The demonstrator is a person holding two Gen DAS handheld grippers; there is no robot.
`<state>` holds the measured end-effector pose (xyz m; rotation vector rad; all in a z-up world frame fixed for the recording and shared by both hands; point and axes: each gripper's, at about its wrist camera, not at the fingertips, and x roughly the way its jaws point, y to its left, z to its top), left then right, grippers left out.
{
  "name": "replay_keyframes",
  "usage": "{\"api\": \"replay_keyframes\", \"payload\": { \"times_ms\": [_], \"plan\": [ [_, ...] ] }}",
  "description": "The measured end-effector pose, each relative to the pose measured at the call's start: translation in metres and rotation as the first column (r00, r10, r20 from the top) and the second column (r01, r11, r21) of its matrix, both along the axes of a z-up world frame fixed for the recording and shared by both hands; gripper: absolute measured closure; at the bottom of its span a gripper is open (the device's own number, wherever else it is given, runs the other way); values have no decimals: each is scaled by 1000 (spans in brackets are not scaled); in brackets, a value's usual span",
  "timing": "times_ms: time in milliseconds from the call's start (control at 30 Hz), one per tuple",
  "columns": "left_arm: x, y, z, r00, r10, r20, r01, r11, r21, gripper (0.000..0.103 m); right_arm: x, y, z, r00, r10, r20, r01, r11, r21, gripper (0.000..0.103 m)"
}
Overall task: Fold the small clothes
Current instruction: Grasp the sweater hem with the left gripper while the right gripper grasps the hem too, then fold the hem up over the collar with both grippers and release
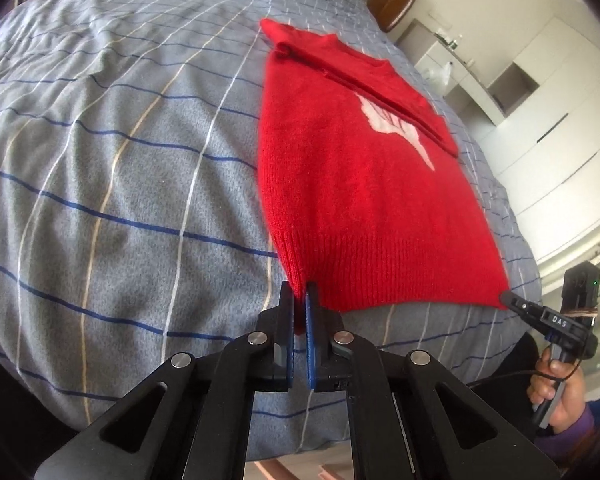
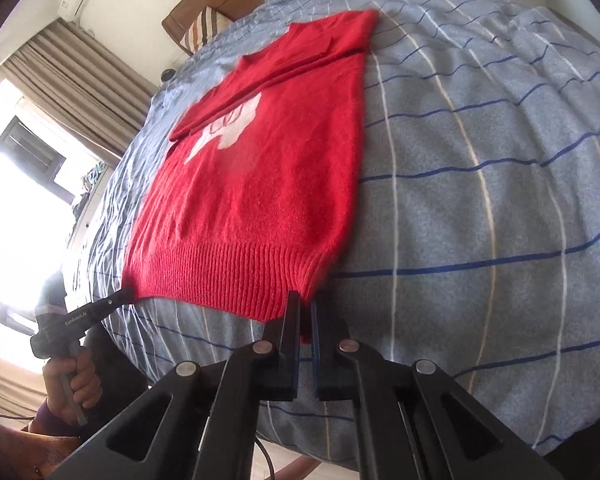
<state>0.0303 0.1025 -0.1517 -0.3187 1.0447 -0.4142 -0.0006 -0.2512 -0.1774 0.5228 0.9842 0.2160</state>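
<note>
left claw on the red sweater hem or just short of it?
Touching. In the left wrist view, the left claw pinches the ribbed hem corner of the red knitted sweater; red fabric shows between its fingers.

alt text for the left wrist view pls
The left claw pinches one hem corner of a red sweater lying flat on a grey checked bedspread; the right claw holds the other hem corner.
</note>
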Motion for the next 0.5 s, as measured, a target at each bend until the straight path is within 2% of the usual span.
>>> {"api": "replay_keyframes", "payload": {
  "times_ms": [100, 200, 333, 500],
  "plan": [
    [0, 4, 27, 999, 11, 43, -8, 998, -60, 101, -9, -9, 23, 998, -37, 52, 35, 998, 43, 99],
    [25, 1, 56, 992, 25, 120, -14, 995, -94, 101, 4, -12, 50, 990, -49, 131, 42, 997, 57, 99],
    [95, -17, 82, 977, 45, 209, -33, 997, -63, 101, 57, -22, 83, 971, -57, 234, 53, 998, 21, 99],
    [201, -41, 91, 971, 87, 223, -88, 996, -7, 101, 153, -36, 104, 953, -65, 296, 73, 997, -18, 99]
  ]
}}
